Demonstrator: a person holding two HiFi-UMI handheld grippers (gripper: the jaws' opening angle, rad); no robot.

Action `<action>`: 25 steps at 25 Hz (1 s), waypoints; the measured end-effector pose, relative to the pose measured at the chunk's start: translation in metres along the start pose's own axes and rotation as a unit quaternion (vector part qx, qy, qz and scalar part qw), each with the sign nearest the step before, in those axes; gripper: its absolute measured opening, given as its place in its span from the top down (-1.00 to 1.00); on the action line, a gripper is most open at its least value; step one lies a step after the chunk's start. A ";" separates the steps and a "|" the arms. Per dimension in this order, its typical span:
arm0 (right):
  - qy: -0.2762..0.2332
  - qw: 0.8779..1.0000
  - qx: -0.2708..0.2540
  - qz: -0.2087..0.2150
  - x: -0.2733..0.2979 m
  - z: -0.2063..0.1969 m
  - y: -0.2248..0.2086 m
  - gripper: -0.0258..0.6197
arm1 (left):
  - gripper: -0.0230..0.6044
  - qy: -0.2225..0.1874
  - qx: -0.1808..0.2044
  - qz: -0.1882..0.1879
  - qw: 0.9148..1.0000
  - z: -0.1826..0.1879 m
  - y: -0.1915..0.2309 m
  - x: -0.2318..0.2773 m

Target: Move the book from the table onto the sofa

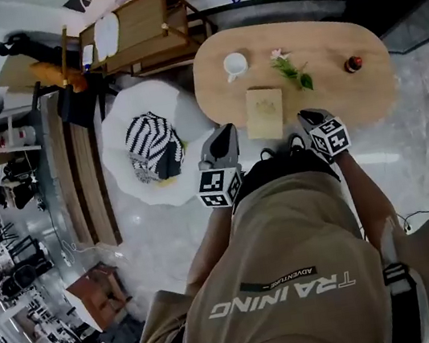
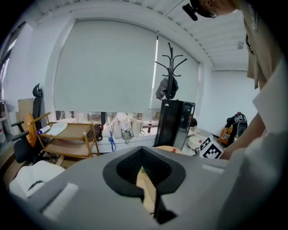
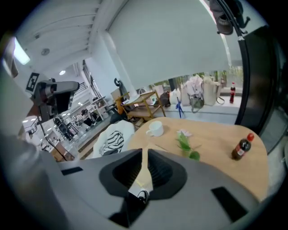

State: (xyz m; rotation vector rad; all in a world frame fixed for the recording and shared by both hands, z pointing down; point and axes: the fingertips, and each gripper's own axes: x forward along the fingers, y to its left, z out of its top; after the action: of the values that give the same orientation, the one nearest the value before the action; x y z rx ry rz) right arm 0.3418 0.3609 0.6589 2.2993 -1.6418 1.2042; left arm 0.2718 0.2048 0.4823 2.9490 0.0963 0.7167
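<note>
My left gripper and right gripper are both closed, empty; tan rectangular book sits between them, pointing lengthwise away.

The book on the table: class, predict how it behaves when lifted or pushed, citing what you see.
The book lies flat and looks thin, so probably light, perhaps bending if held by one edge. Pushed, it would likely slide on the smooth table, not roll or tip.

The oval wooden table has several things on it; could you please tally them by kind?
White ceramic cup: 1
Tan rectangular book: 1
Green leafy sprig with a pink flower: 1
Small dark bottle with a red cap: 1
Total: 4
</note>
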 end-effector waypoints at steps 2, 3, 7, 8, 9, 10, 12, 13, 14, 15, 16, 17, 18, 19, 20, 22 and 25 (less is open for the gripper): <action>0.007 0.999 0.033 -0.014 0.005 -0.022 -0.002 0.90 | 0.93 0.020 0.002 -0.018 1.000 -0.013 -0.006 0.003; 0.010 0.999 0.049 -0.018 0.007 -0.034 0.000 0.90 | 0.93 0.032 0.004 -0.028 0.999 -0.022 -0.009 0.004; 0.023 0.996 0.079 -0.020 0.022 -0.070 -0.002 0.90 | 0.93 0.066 0.005 -0.053 0.996 -0.063 -0.020 0.027; 0.029 0.996 0.084 -0.019 0.028 -0.079 -0.002 0.90 | 0.93 0.074 0.003 -0.058 0.996 -0.076 -0.022 0.035; 0.036 0.995 0.090 -0.017 0.033 -0.088 -0.001 0.90 | 0.93 0.082 0.001 -0.064 0.995 -0.090 -0.025 0.041; 0.041 0.994 0.097 -0.016 0.038 -0.097 0.002 0.90 | 0.93 0.093 0.000 -0.071 0.993 -0.104 -0.028 0.047; 0.046 0.993 0.112 -0.009 0.048 -0.113 0.004 0.90 | 0.93 0.116 -0.003 -0.083 0.990 -0.130 -0.035 0.059; 0.046 0.992 0.121 -0.005 0.054 -0.119 0.005 0.90 | 0.93 0.125 -0.006 -0.087 0.988 -0.142 -0.037 0.065; 0.045 0.991 0.130 0.000 0.060 -0.124 0.004 0.90 | 0.93 0.131 -0.007 -0.091 0.987 -0.154 -0.039 0.072; 0.046 0.989 0.137 0.003 0.067 -0.130 0.002 0.90 | 0.93 0.131 -0.006 -0.093 0.987 -0.164 -0.040 0.079; 0.050 0.989 0.142 0.006 0.075 -0.137 -0.002 0.90 | 0.93 0.130 -0.006 -0.093 0.987 -0.173 -0.041 0.086; 0.055 0.988 0.146 0.009 0.083 -0.143 -0.005 0.90 | 0.93 0.126 -0.008 -0.093 0.988 -0.180 -0.040 0.094; 0.060 0.987 0.150 0.013 0.091 -0.149 -0.010 0.90 | 0.93 0.121 -0.009 -0.090 0.988 -0.186 -0.039 0.103; 0.063 0.986 0.156 0.017 0.099 -0.154 -0.014 0.90 | 0.93 0.115 -0.009 -0.087 0.990 -0.191 -0.037 0.113; 0.065 0.984 0.162 0.021 0.108 -0.157 -0.019 0.90 | 0.93 0.111 -0.008 -0.083 0.990 -0.197 -0.033 0.123; 0.069 0.983 0.166 0.036 0.123 -0.162 -0.022 0.90 | 0.93 0.110 -0.006 -0.075 0.991 -0.214 -0.027 0.141; 0.076 0.980 0.171 0.068 0.138 -0.172 -0.016 0.74 | 0.93 0.114 -0.008 -0.069 0.991 -0.238 -0.023 0.159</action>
State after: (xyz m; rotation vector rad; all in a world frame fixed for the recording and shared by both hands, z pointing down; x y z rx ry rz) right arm 0.2772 0.3427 0.8698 2.2276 -1.6722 1.7703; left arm 0.3022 0.2624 0.7624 2.7995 0.3085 1.0250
